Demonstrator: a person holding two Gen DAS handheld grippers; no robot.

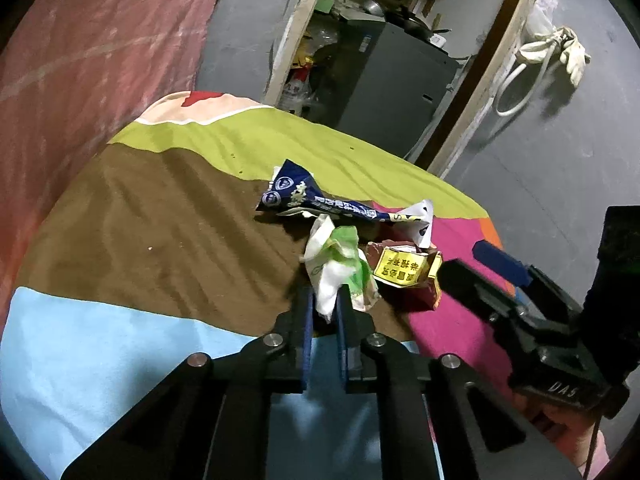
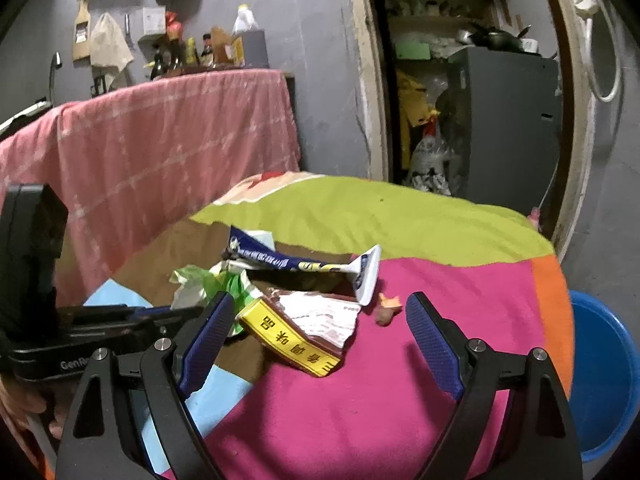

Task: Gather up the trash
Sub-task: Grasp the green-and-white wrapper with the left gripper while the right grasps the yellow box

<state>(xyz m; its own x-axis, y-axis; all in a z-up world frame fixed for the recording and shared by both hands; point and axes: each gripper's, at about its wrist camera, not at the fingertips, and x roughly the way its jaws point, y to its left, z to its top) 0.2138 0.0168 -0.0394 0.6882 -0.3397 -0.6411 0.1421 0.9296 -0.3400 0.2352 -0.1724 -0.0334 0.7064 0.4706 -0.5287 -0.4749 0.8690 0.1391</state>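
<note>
The green-and-white crumpled wrapper [image 1: 338, 268] is pinched between the nearly closed left gripper [image 1: 323, 304] fingers. The right gripper [image 2: 320, 312] is held wide apart, empty, with the torn yellow-labelled carton [image 2: 300, 332] lying between its fingers.

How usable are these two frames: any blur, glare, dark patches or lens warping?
Left wrist view: dim and grainy, door frame bowed by the fisheye, black corners, white-green wrapper sharp. Right wrist view: brighter, no glare, yellow-labelled box readable, blue basin warped at the edge.
</note>
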